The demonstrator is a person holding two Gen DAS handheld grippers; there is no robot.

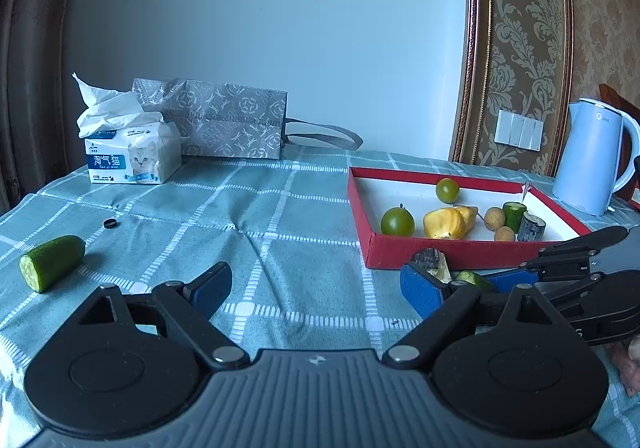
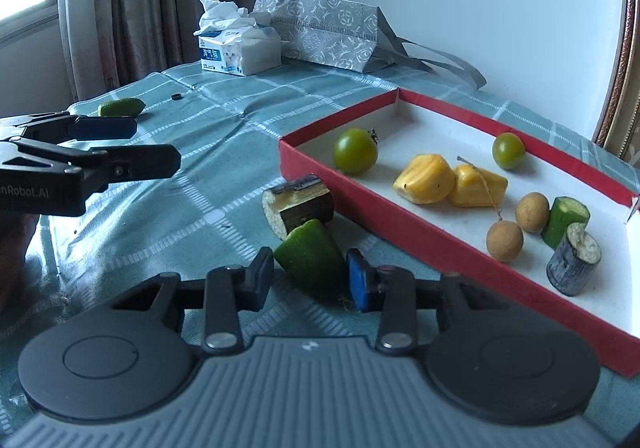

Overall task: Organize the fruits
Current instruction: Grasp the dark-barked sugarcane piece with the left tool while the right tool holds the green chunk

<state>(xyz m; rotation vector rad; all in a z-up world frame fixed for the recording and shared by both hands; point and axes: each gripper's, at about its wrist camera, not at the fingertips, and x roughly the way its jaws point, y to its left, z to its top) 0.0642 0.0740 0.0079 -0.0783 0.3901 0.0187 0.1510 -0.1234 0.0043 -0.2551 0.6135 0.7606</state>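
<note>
The right gripper (image 2: 307, 276) is closing on a cucumber piece (image 2: 310, 258) lying on the cloth (image 2: 208, 151) at seven o'clock of the red tray (image 2: 420, 224); contact seems made, though one pad is partly hidden; a sugarcane stub (image 2: 298, 203) is touching it at eleven o'clock; the left gripper (image 1: 320, 288) is hanging released, holding nothing; another cucumber piece (image 1: 52, 262) is lying at its nine o'clock.

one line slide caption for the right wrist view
Right gripper brackets a cucumber piece beside the red tray.
</note>
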